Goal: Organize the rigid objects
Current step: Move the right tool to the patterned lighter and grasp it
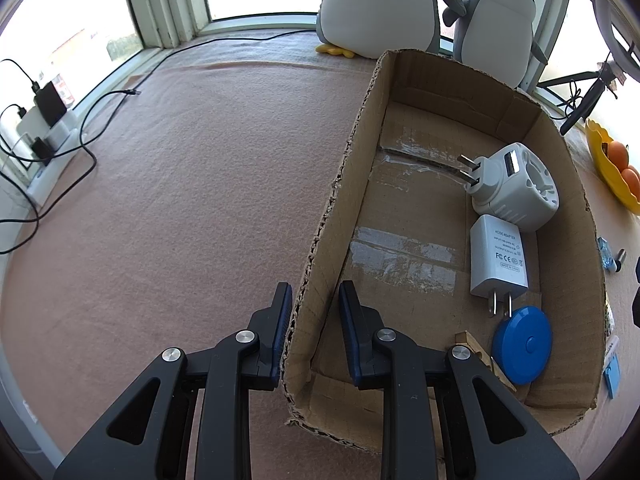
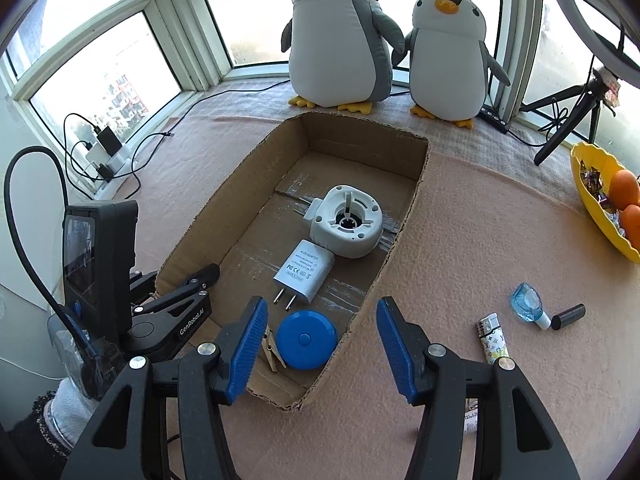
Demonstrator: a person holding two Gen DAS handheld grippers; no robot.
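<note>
At the cardboard box's (image 2: 404, 216) left wall, the left gripper (image 1: 310, 328) clamped cardboard; the right gripper (image 2: 322, 346) hung empty, jaws parted, above the blue disc (image 2: 306, 338).

Right claw (image 2: 322, 344) with blue-padded fingers spread apart and empty, poised over the near end of an open brown cardboard box (image 2: 404, 224), round blue plastic disc (image 2: 306, 339) just ahead between the fingers, white wall charger (image 2: 304, 276) beyond it, patterned lighter (image 2: 493, 339) on the pink-covered table (image 2: 480, 208) to the right, left claw (image 2: 200, 276) clamped on the box's left wall.
</note>
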